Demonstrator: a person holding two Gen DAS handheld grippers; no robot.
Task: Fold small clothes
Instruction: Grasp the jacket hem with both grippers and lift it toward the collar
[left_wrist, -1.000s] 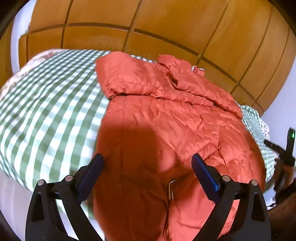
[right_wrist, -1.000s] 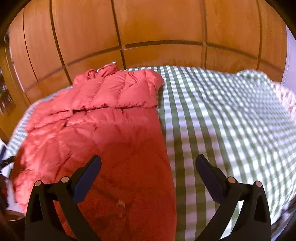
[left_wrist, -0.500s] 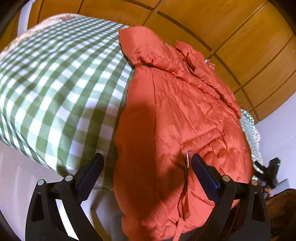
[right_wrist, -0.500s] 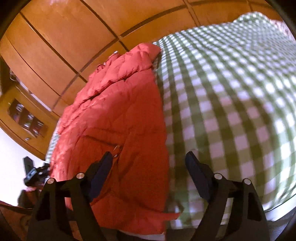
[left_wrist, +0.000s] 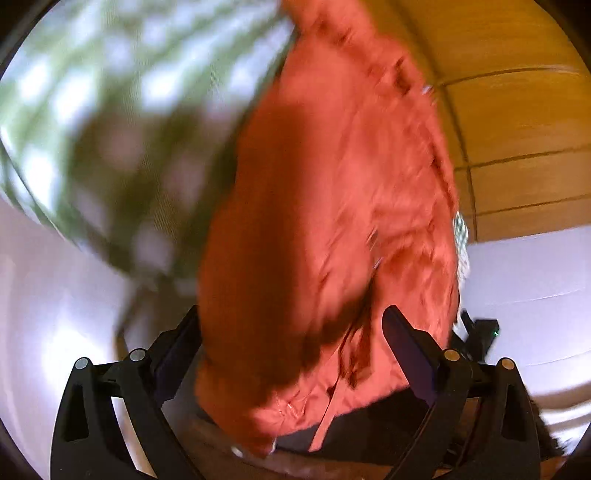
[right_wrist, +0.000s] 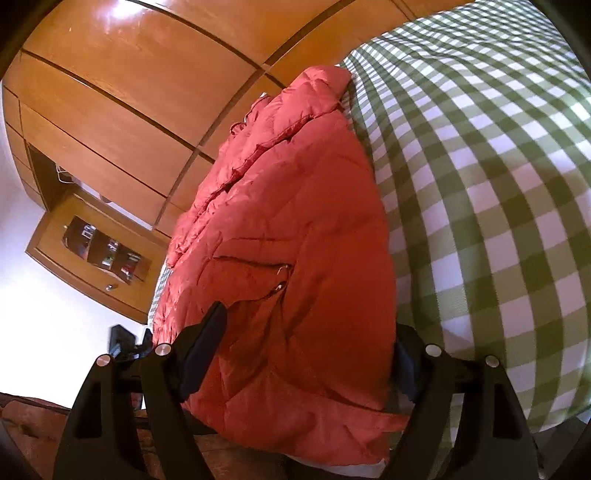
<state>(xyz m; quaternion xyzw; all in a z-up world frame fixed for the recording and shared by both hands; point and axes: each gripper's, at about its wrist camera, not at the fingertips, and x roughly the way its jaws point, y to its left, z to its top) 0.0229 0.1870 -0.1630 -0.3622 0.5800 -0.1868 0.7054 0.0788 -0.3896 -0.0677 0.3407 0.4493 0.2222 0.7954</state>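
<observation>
A red puffer jacket (right_wrist: 288, 236) lies lengthwise on a bed with a green-and-white checked cover (right_wrist: 487, 177), its hem hanging over the near edge. In the blurred left wrist view the jacket (left_wrist: 325, 206) fills the middle. My left gripper (left_wrist: 291, 350) is open, its fingers on either side of the hanging hem. My right gripper (right_wrist: 310, 347) is open too, its fingers straddling the hem; its right finger is partly hidden behind the fabric.
Wooden wardrobe panels (right_wrist: 140, 96) stand behind the bed. A wooden cabinet with a glass door (right_wrist: 99, 254) stands at the left. A black device on a stand (left_wrist: 480, 332) stands beside the bed against a white wall (left_wrist: 532, 280).
Both grippers have dropped down to the near edge of the bed and moved in around the jacket's hanging hem. The left view has become blurred from motion.
</observation>
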